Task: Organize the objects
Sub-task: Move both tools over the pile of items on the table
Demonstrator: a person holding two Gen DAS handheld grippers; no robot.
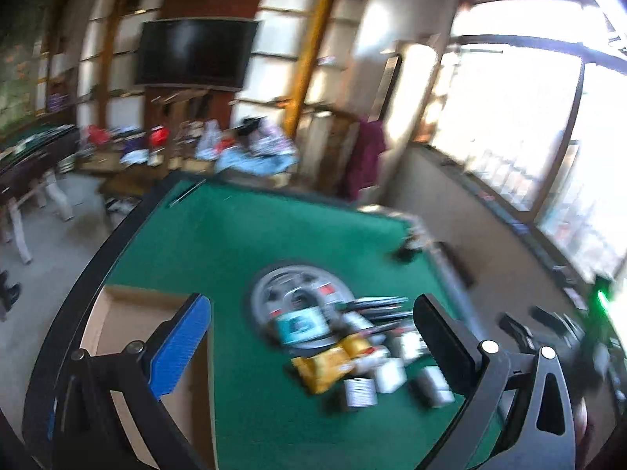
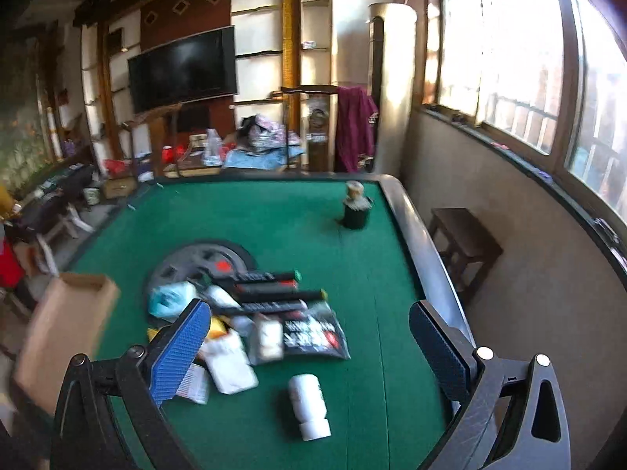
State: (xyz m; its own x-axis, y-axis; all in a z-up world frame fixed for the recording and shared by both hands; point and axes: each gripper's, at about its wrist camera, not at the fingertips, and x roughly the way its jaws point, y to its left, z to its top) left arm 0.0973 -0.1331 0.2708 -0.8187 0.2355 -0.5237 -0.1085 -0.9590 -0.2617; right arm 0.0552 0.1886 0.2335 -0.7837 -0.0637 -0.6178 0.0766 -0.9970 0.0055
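A heap of small items lies on the green table: a yellow packet, a small tin, a teal packet, black remotes, a black pouch, white packets and a white bottle on its side. An open cardboard box stands at the table's left; it also shows in the right wrist view. My left gripper is open and empty above the heap. My right gripper is open and empty above the heap.
A grey round plate is set in the table's middle. A dark jar stands at the far right of the table. A wooden stool is beside the table's right edge. A cluttered low table and a TV are behind.
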